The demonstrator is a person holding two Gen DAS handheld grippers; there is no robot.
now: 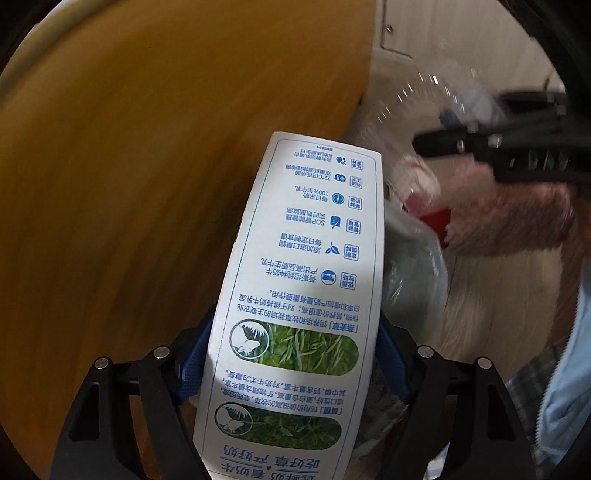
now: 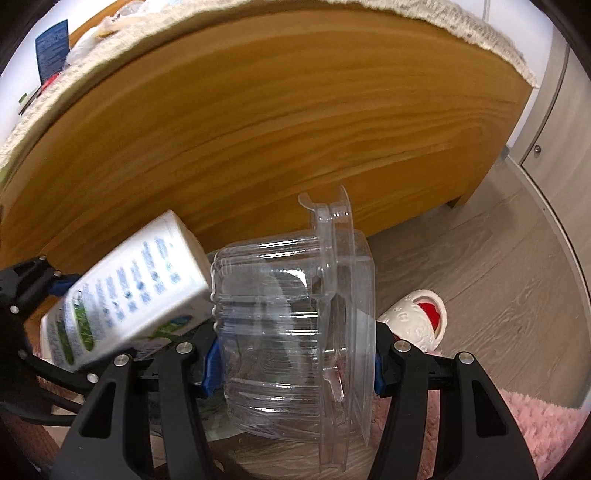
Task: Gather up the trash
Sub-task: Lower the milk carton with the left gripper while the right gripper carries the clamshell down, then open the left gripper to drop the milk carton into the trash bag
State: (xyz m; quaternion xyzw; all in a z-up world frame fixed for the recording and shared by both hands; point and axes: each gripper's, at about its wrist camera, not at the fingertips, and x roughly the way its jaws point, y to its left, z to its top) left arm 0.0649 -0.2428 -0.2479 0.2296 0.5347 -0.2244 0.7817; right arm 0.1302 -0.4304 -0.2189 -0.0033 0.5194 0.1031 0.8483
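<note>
A white milk carton with blue print and green grass pictures stands lengthwise between the blue pads of my left gripper, which is shut on it. My right gripper is shut on a clear plastic clamshell box, pads pressing its two sides. In the right wrist view the carton hangs tilted just left of the box, nearly touching it. In the left wrist view the right gripper and its box are blurred at the upper right. Below the carton lies a crumpled translucent bag.
A tall wooden bed panel fills the background, with a cream blanket edge on top. A white and red slipper lies on the grey wood floor. Pink fluffy fabric is at the lower right. A white cabinet stands on the right.
</note>
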